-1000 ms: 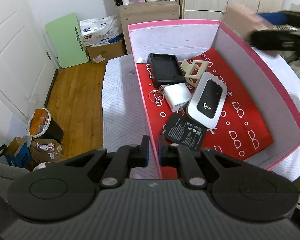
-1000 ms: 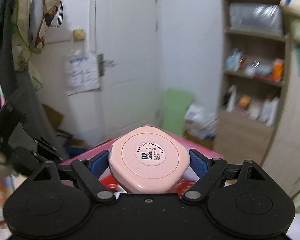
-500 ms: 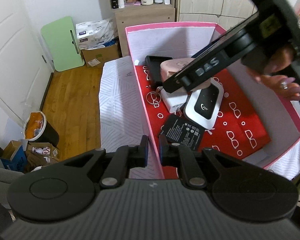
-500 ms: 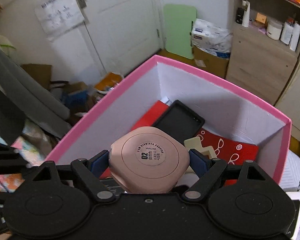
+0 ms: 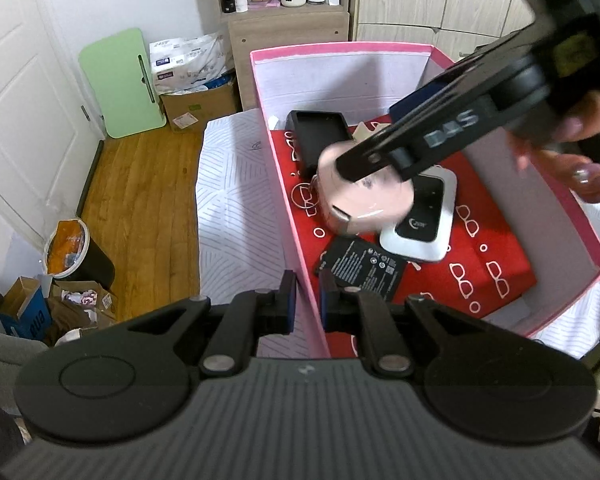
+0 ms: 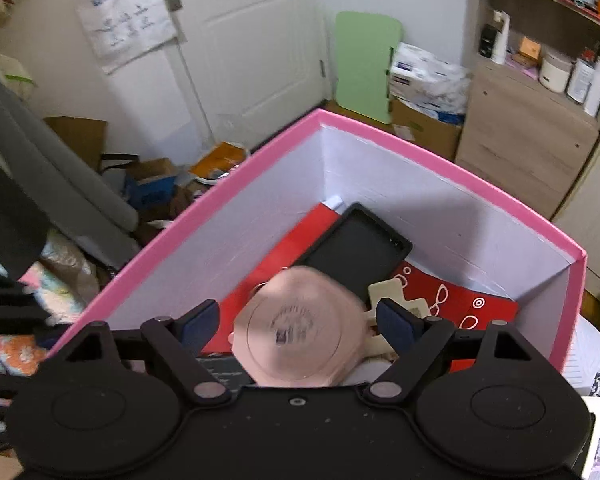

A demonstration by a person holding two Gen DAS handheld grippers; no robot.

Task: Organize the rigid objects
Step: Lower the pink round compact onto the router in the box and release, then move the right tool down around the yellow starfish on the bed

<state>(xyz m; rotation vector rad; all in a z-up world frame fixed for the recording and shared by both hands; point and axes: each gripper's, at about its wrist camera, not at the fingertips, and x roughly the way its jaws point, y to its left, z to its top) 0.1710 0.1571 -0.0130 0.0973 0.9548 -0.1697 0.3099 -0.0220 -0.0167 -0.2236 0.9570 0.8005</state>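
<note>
Now the pink case (image 6: 296,332) is being seen blurred inside the pink box (image 5: 300,216), clear of the right gripper (image 6: 298,322), whose jaws are being held apart. The box's near wall is being clamped by the left gripper (image 5: 307,307).

White door (image 6: 256,32) & walls, wood floor (image 5: 140,200), green board (image 5: 120,80), oak shelf unit (image 6: 532,120).

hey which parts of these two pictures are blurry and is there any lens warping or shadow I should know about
Left wrist view: the pink case and the right gripper above it are motion-smeared; the black battery stays sharp. Right wrist view: the pink case is smeared, its label unreadable, and a shadow falls on the pink box inner wall. Both views: fisheye bends the box's edges.
</note>
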